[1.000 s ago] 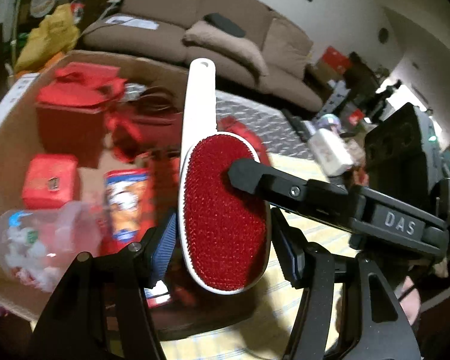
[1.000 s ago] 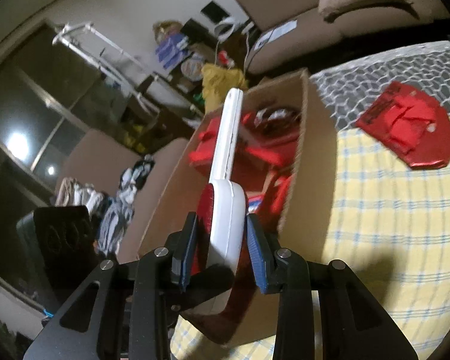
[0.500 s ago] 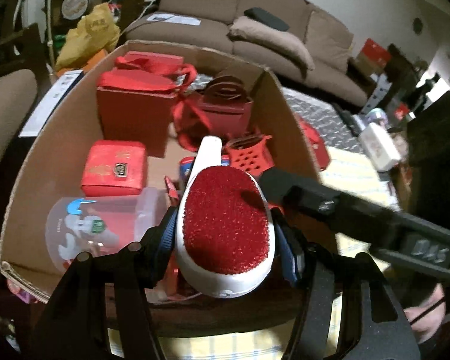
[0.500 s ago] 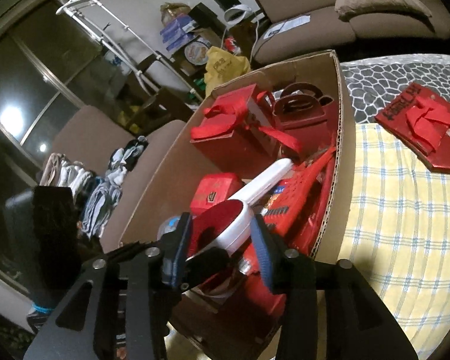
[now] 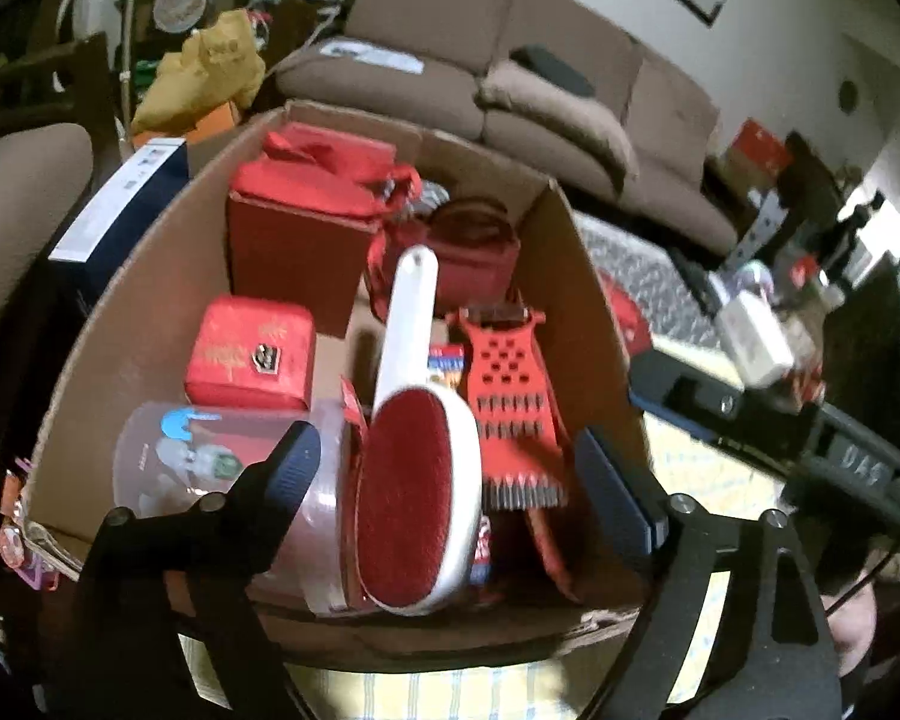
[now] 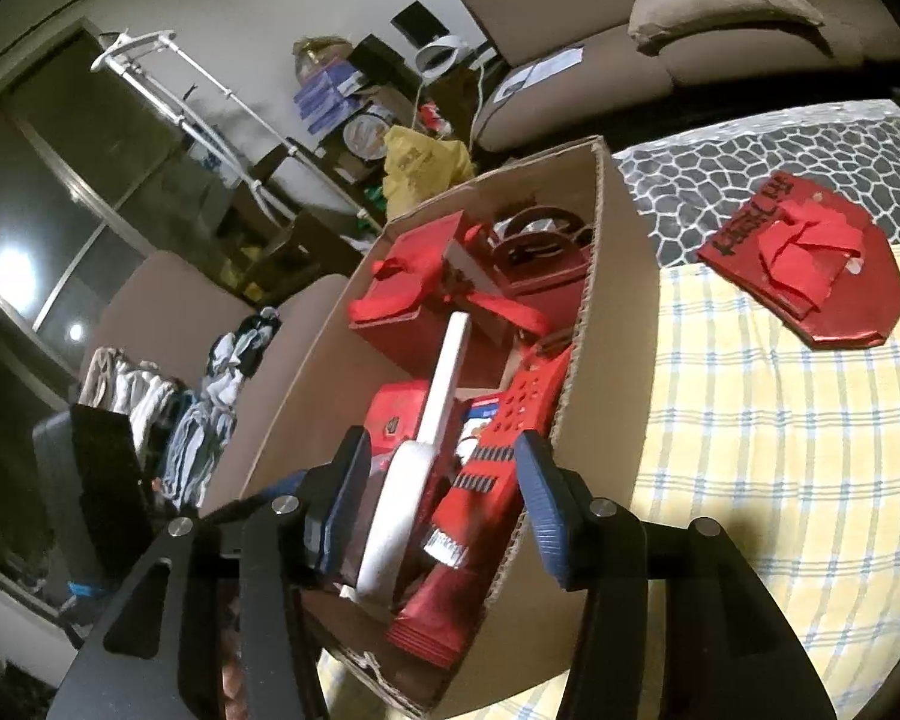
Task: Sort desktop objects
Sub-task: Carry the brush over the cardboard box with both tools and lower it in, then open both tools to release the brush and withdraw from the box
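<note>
Fuzzy-faced plastic brush (image 5: 417, 480), cardboard box (image 5: 150, 324)

My left gripper (image 5: 450, 492) tilts steeply downward, its jaws having just been opening and now spread wide, with pads at eight and four o'clock touching nothing. My right gripper (image 6: 438, 504) angles down more gently, jaws likewise just parted and gripping nothing; its black finger (image 5: 720, 396) crosses the left view at three o'clock.
</note>
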A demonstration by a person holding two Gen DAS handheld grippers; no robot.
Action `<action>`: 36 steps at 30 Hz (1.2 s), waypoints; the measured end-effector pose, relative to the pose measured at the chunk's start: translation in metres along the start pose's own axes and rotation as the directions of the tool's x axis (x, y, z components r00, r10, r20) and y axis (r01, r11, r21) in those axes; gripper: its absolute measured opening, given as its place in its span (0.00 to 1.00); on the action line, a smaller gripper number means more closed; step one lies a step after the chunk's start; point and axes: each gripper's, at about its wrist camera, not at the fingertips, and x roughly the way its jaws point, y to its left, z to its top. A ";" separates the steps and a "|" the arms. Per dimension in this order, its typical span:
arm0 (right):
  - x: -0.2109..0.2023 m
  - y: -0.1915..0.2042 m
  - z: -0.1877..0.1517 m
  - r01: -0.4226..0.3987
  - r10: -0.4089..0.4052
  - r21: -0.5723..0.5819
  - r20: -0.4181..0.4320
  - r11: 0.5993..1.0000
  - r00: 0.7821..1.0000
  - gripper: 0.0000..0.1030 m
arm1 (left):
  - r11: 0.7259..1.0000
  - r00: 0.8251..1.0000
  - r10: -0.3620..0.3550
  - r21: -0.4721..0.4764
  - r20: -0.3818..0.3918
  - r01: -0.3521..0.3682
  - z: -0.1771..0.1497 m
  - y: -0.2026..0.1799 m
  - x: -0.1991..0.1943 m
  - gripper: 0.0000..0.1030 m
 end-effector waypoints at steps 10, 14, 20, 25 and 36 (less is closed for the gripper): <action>-0.017 -0.012 0.005 0.021 -0.021 0.009 0.026 1.000 0.999 0.53 | 1.000 1.000 -0.021 0.009 -0.022 0.021 0.001 -0.007 0.010 0.84; -0.029 -0.019 0.008 0.032 -0.033 0.018 0.049 0.999 0.998 0.56 | 0.999 0.999 -0.034 0.015 -0.008 0.034 0.002 -0.015 0.009 0.92; -0.046 -0.038 0.012 0.085 -0.087 0.033 0.070 0.996 0.994 0.64 | 0.998 0.999 -0.052 0.021 -0.002 0.052 0.003 -0.031 0.011 1.00; -0.062 -0.055 0.012 0.175 -0.177 0.028 0.089 0.984 0.980 0.73 | 0.995 0.999 -0.050 0.091 0.010 0.049 0.000 -0.060 0.012 1.00; -0.106 -0.113 0.014 0.306 -0.314 0.086 0.113 0.948 0.943 0.78 | 0.974 0.994 -0.107 0.198 -0.032 0.111 -0.010 -0.143 0.031 1.00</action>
